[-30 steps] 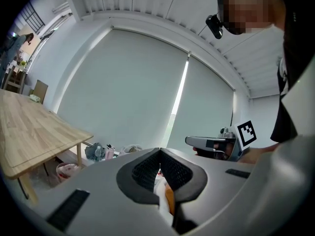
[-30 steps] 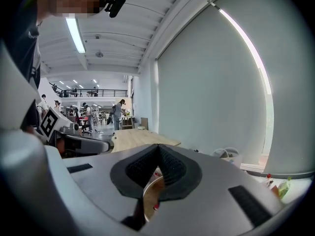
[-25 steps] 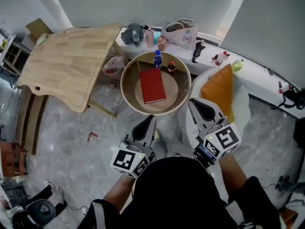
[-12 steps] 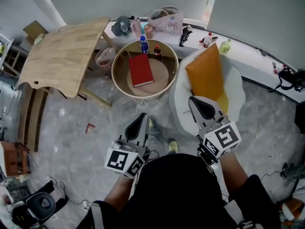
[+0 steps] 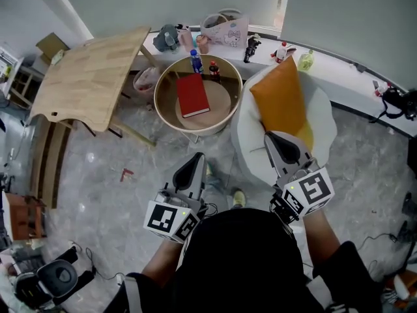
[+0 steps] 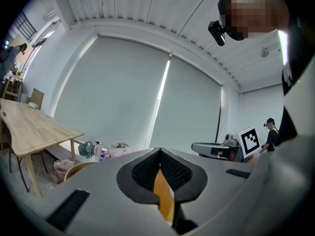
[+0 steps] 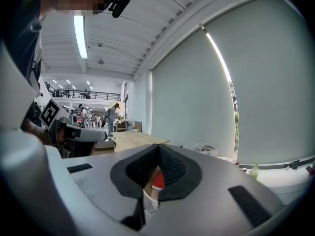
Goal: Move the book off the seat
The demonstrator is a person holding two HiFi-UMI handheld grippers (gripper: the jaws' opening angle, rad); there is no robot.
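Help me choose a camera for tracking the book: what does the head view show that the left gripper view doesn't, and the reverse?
Only the head view: the red book lying flat on the round wooden table. Only the left gripper view: the left gripper's tongs closed together with nothing gripped, the ceiling, and a distant person. Both: the long wooden table, the orange cushion and the right gripper.
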